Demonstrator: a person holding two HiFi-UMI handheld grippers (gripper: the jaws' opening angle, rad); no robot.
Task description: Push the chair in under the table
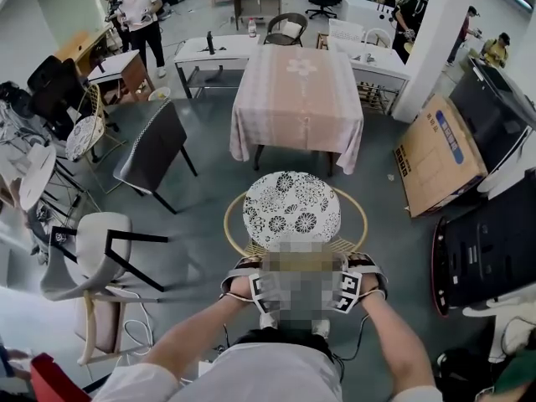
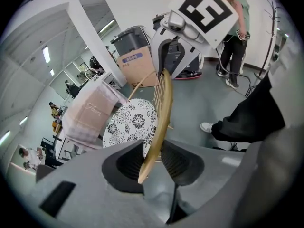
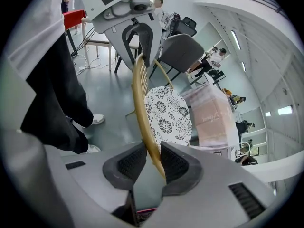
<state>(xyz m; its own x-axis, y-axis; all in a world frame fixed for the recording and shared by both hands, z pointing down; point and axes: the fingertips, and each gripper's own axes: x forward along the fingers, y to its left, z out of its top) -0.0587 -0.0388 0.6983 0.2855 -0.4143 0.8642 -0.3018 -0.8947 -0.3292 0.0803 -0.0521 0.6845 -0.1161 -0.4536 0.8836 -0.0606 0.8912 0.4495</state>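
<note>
"Dominating the frame is which piece?" the desk asks.

"The table (image 1: 295, 99), draped in a pale pink cloth, at the centre of a busy workshop floor."

"And the chair?"

"The chair (image 1: 291, 208), a round rattan one with a black-and-white flowered cushion, stands on the near side of the table, facing it. Its seat sits just short of the cloth's hanging edge, not under the table. Its hooped back (image 2: 161, 106) is on the side away from the table, toward the person."

"Who has hold of it?"

"A person, seen from above, arms stretched toward the table, a gripper in each hand. The left gripper (image 2: 153, 159) has its jaws closed on the hooped back's wooden rim toward the table's left side. The right gripper (image 3: 153, 161) is clamped on the same rim further right. In each gripper view the thin rim runs up from between the ribbed dark pads (image 3: 173, 163), and the other gripper shows at the rim's far end."
</note>
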